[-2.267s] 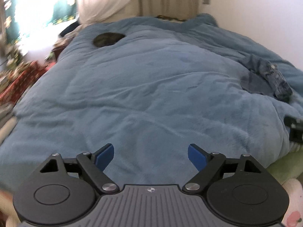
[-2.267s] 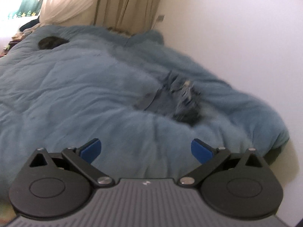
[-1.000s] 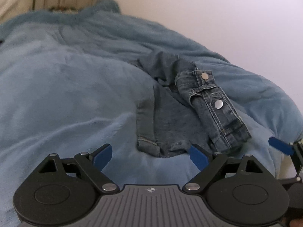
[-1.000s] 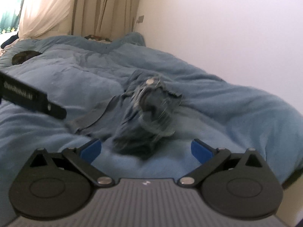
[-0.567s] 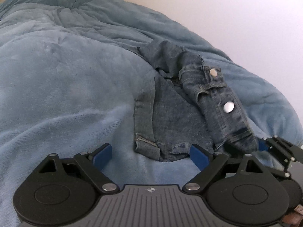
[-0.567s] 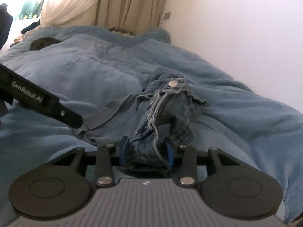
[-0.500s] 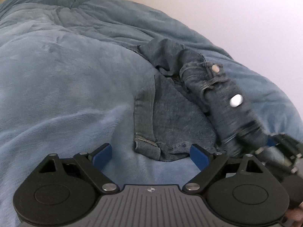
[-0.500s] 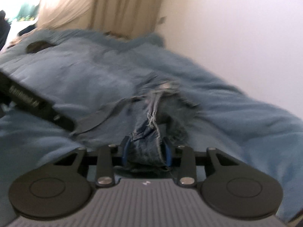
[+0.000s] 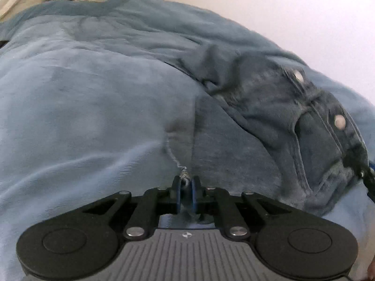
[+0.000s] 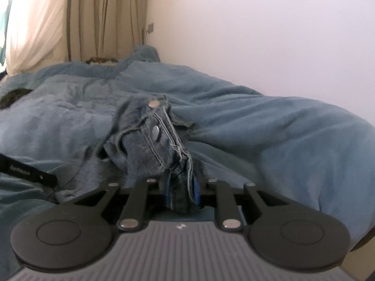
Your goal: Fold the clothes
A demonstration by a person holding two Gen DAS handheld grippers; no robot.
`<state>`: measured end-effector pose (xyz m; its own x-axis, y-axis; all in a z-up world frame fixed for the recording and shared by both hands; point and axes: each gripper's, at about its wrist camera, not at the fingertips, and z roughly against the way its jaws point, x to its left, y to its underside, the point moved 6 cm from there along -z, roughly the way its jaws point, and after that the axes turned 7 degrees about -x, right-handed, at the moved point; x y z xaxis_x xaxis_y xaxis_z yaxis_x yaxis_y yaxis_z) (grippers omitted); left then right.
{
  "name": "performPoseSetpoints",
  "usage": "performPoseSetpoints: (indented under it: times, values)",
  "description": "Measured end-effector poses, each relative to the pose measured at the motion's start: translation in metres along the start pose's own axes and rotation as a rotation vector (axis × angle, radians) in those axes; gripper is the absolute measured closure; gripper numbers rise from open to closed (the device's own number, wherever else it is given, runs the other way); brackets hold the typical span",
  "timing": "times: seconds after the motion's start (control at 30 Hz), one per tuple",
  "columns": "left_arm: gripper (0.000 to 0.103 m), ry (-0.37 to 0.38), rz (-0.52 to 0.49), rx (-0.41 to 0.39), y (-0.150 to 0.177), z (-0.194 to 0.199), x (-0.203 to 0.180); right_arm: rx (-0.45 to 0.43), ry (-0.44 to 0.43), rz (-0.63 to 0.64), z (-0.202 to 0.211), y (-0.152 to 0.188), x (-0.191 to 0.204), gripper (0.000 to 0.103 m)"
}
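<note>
Both grippers are clamped on the denim garment (image 9: 269, 126), crumpled near the wall side of the blue blanket (image 9: 82, 98): left gripper (image 9: 186, 193) pinches a frayed hem, right gripper (image 10: 181, 193) a thick seam. Curtains (image 10: 98, 18) hang behind, with a dark lump (image 10: 14, 96) far off on the blanket.

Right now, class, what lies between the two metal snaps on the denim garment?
In the right wrist view, only denim: a stitched placket strip joins the upper snap and lower snap on the garment.
</note>
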<state>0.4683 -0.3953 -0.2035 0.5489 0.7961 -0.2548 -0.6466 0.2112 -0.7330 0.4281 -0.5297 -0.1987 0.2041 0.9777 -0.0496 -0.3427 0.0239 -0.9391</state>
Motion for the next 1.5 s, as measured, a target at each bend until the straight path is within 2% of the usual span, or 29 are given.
performPoseSetpoints:
  times: [0.13,0.2,0.33,0.47,0.6,0.63,0.77,0.9,0.97,1.03,1.13,1.27,1.4,1.5]
  values:
    - [0.095,0.035,0.127,-0.066,-0.014,0.04,0.028,-0.023,-0.063,-0.014,0.018,-0.015,0.012,0.094]
    - [0.095,0.052,0.165,-0.095,-0.022,0.059,0.036,-0.039,-0.085,-0.003,0.03,-0.026,0.02,0.094]
    - [0.096,0.062,0.175,-0.148,-0.029,0.101,0.049,-0.052,-0.133,-0.013,0.057,-0.044,0.036,0.095]
    - [0.096,0.013,0.181,-0.267,-0.034,0.164,0.076,-0.083,-0.197,-0.009,0.096,-0.069,0.068,0.095]
    - [0.096,-0.001,0.272,-0.367,-0.04,0.236,0.119,-0.132,-0.277,0.0,0.139,-0.099,0.109,0.095]
    - [0.096,-0.007,0.283,-0.39,-0.039,0.254,0.13,-0.144,-0.297,0.002,0.15,-0.106,0.119,0.098]
    - [0.096,-0.056,0.331,-0.474,-0.034,0.32,0.176,-0.19,-0.393,0.04,0.193,-0.133,0.175,0.098]
    - [0.098,-0.125,0.388,-0.569,-0.027,0.381,0.227,-0.162,-0.531,0.055,0.233,-0.138,0.245,0.098]
    - [0.103,-0.192,0.406,-0.606,-0.017,0.406,0.256,-0.118,-0.618,0.059,0.253,-0.13,0.281,0.098]
    - [0.103,-0.305,0.397,-0.657,-0.003,0.431,0.285,-0.064,-0.686,0.073,0.268,-0.109,0.314,0.098]
    - [0.103,-0.336,0.462,-0.652,0.026,0.45,0.325,0.025,-0.751,0.116,0.283,-0.066,0.357,0.103]
    - [0.103,-0.294,0.519,-0.542,0.07,0.432,0.334,0.148,-0.789,0.14,0.29,-0.012,0.382,0.103]
    - [0.103,-0.206,0.508,-0.437,0.097,0.401,0.304,0.224,-0.808,0.145,0.294,0.024,0.378,0.102]
    - [0.102,-0.14,0.499,-0.358,0.118,0.378,0.282,0.244,-0.799,0.129,0.287,0.035,0.363,0.098]
